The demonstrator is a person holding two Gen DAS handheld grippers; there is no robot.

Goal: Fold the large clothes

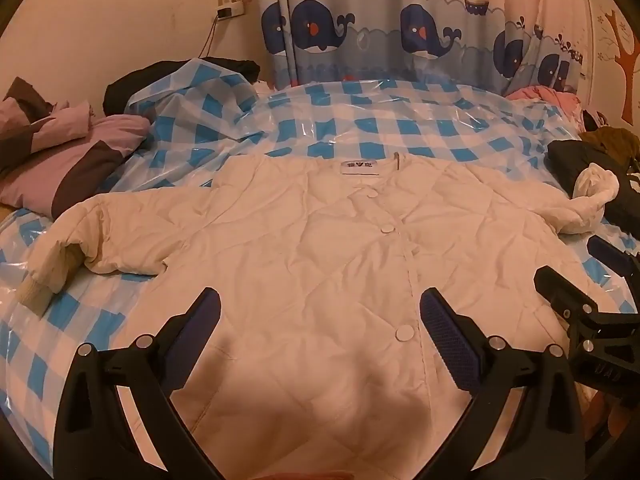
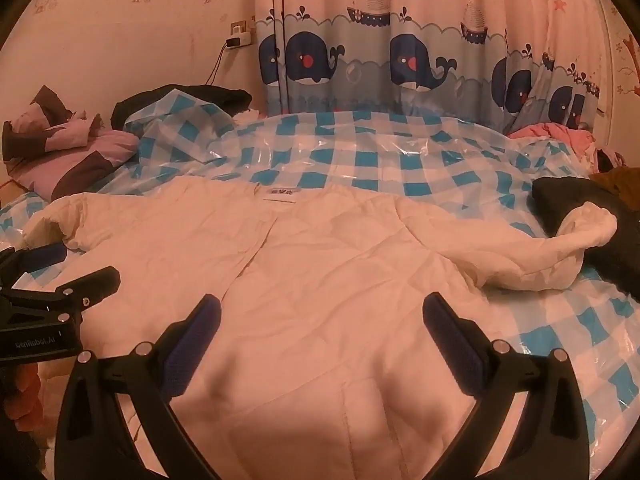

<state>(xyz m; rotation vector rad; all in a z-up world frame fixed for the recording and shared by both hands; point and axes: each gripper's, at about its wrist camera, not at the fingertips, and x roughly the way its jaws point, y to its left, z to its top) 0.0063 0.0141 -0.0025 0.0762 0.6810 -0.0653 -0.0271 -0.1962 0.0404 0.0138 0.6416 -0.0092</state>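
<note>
Both claws are spread and hold nothing: your left claw (image 1: 320, 316) and right claw (image 2: 322, 320) hover side by side over the near hem. Beneath and ahead of them, on the bed's checked plastic cover (image 1: 360, 128), the white quilted jacket (image 1: 312, 248) lies front up, collar farthest from you, long axis running straight away. Its left sleeve (image 1: 60, 256) lies outboard of your left claw, its right sleeve (image 2: 560, 248) outboard of your right.

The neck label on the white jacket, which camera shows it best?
The left wrist view. There the neck label faces the camera at the collar of the white jacket, large enough to show printed marks. In the right wrist view the same label is smaller, seen at a flatter angle, its print blurred.
</note>
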